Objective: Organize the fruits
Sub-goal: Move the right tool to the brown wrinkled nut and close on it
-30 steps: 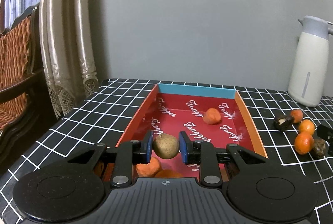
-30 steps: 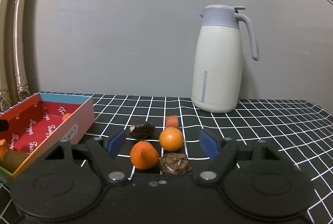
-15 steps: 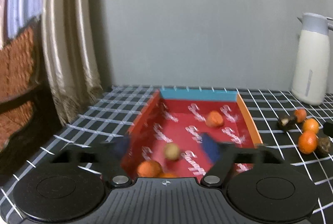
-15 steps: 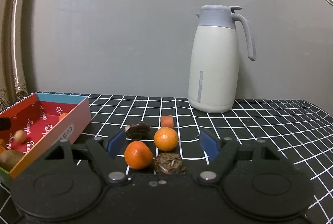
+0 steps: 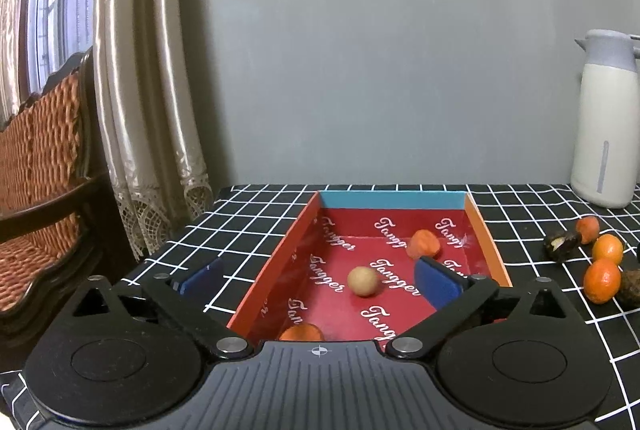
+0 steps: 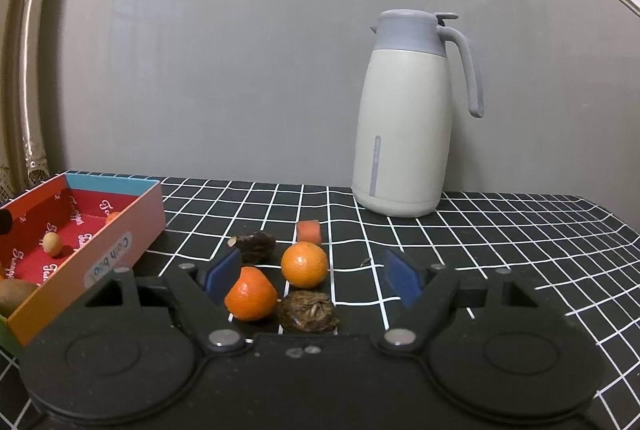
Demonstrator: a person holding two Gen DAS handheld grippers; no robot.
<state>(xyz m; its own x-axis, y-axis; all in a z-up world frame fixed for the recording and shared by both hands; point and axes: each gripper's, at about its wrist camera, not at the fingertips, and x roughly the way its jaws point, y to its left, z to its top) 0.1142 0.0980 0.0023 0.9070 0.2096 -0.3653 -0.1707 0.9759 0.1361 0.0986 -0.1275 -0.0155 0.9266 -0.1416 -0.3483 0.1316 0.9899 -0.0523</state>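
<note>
- Left wrist view: the left gripper (image 5: 320,276) hangs over the red box (image 5: 486,234), jaws opening, nothing between them; a small tan fruit (image 5: 363,281), light and prone to rolling, lies on the box floor.
- Right wrist view: the right gripper (image 6: 314,276) is spread and empty above two tangerines (image 6: 304,264) on the tabletop (image 6: 500,230); soft-skinned, they are probably best pinched gently across the middle.

A small tan round fruit (image 5: 363,281) is lying free on the printed floor of the red box (image 5: 486,235), an orange fruit (image 5: 423,243) beyond it toward the blue end wall. On the checked cloth beside the box, two mandarins (image 6: 304,264) (image 6: 251,294), an orange chunk (image 6: 308,230) and two dark, shrivelled fruits (image 6: 256,246) (image 6: 307,312) are being kept clustered together.
</note>
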